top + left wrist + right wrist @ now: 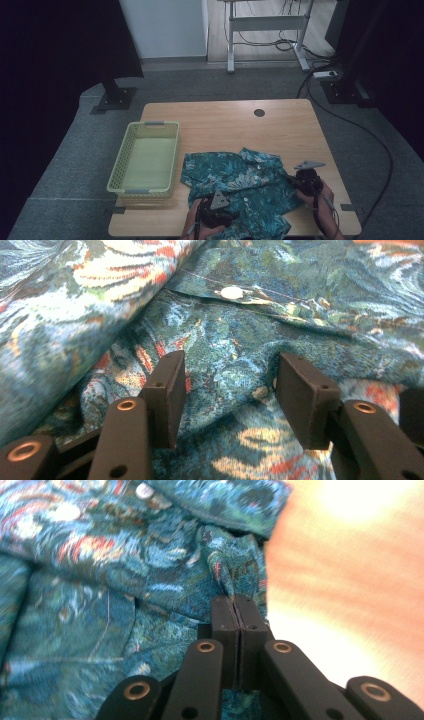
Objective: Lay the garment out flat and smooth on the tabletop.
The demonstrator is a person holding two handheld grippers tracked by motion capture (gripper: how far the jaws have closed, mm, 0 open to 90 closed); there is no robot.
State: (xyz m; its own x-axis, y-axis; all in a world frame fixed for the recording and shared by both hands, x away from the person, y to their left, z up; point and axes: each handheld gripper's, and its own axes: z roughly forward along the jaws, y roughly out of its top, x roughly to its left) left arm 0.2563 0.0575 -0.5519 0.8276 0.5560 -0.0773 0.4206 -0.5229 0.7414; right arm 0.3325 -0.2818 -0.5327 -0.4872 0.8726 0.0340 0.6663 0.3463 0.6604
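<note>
A teal floral shirt (240, 180) lies crumpled on the near half of the wooden table (280, 125). My left gripper (218, 207) sits on the shirt's near edge. In the left gripper view the left gripper (227, 390) is open, its jaws wide apart over the shirt (225, 340) with a white button (231, 292) beyond them. My right gripper (300, 181) is at the shirt's right edge. In the right gripper view the right gripper (239, 610) is shut on a pinched fold of the shirt (235, 565), next to bare table (350, 580).
A pale green plastic basket (146, 157) stands empty on the table's left side, beside the shirt. A round cable hole (259, 113) is near the far edge. Beyond the table are a desk frame (265, 30), cables and dark stands on grey floor.
</note>
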